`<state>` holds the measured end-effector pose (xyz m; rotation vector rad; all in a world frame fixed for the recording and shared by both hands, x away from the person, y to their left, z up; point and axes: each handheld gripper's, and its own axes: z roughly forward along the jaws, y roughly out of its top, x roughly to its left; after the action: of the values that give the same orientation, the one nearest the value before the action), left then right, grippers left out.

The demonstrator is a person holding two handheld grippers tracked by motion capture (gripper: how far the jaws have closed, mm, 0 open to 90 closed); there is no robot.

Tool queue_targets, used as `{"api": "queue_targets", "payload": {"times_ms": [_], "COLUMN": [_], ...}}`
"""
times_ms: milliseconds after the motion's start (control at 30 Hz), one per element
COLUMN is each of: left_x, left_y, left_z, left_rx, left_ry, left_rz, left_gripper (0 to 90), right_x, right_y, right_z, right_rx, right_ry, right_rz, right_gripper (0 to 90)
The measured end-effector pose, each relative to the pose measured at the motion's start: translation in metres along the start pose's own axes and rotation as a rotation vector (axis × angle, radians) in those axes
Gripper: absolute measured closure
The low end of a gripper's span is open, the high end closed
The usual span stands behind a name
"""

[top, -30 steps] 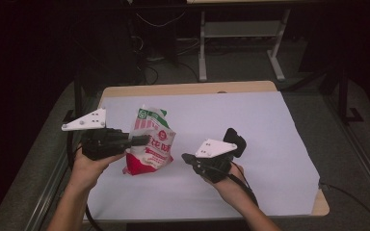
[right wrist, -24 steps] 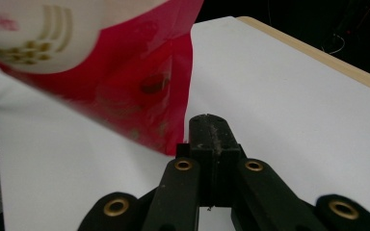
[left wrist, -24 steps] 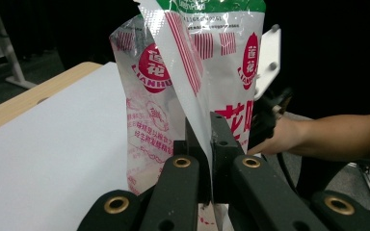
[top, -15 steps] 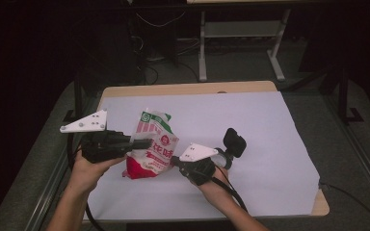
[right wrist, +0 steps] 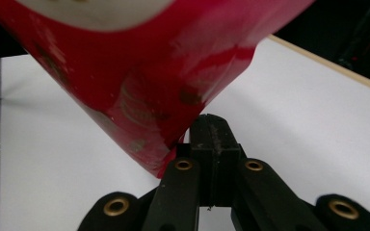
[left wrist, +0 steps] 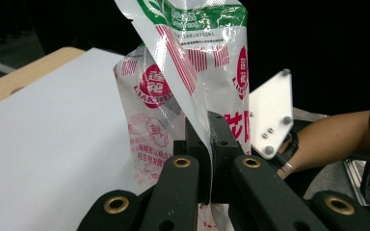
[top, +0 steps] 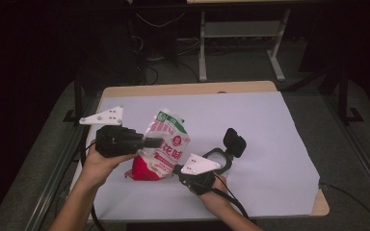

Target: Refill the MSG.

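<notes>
Left gripper (left wrist: 207, 144): clamped on bag (top: 166, 144) film (mid-height), bag upright on white sheet (top: 260, 125). Right gripper (right wrist: 211, 139): jaws closed, nothing between, tips just beside bag's red bottom corner.

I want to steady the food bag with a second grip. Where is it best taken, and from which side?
Likely the red bottom corner of the food bag, approached low from its right. The left hand-held gripper pinches the flat film higher up, so this corner hangs free.
</notes>
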<state>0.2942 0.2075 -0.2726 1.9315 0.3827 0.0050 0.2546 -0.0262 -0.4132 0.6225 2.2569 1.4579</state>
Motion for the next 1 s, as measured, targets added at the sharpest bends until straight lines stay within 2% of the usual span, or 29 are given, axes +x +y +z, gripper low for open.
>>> {"api": "queue_targets", "payload": {"times_ms": [167,333,467,633,800,1000], "left_x": [0.000,-0.002,-0.002,-0.003,0.001,0.003], "left_y": [0.007,0.012,0.016,0.020,0.020,0.023], "left_z": [0.013,0.021,0.028,0.038,0.047,0.056], "left_rx": [0.026,0.040,0.049,0.062,0.056,0.071], "left_ry": [0.025,0.022,0.019,0.007,-0.003,-0.005], "left_rz": [-0.020,-0.006,-0.005,0.010,-0.016,-0.029], "left_gripper": [90.0,90.0,90.0,90.0,90.0,90.0], "right_x": [0.001,0.002,0.002,0.004,0.009,0.009], "right_y": [-0.007,-0.010,-0.013,-0.015,-0.016,-0.018], "right_z": [-0.004,-0.004,-0.004,-0.001,-0.001,0.000], "right_rx": [-0.006,-0.020,-0.038,-0.048,-0.047,-0.050], "right_ry": [-0.024,-0.047,-0.018,-0.007,-0.010,-0.002], "right_rz": [0.008,0.018,0.023,0.026,0.005,0.008], "right_gripper": [90.0,90.0,90.0,90.0,89.9,89.9]}}
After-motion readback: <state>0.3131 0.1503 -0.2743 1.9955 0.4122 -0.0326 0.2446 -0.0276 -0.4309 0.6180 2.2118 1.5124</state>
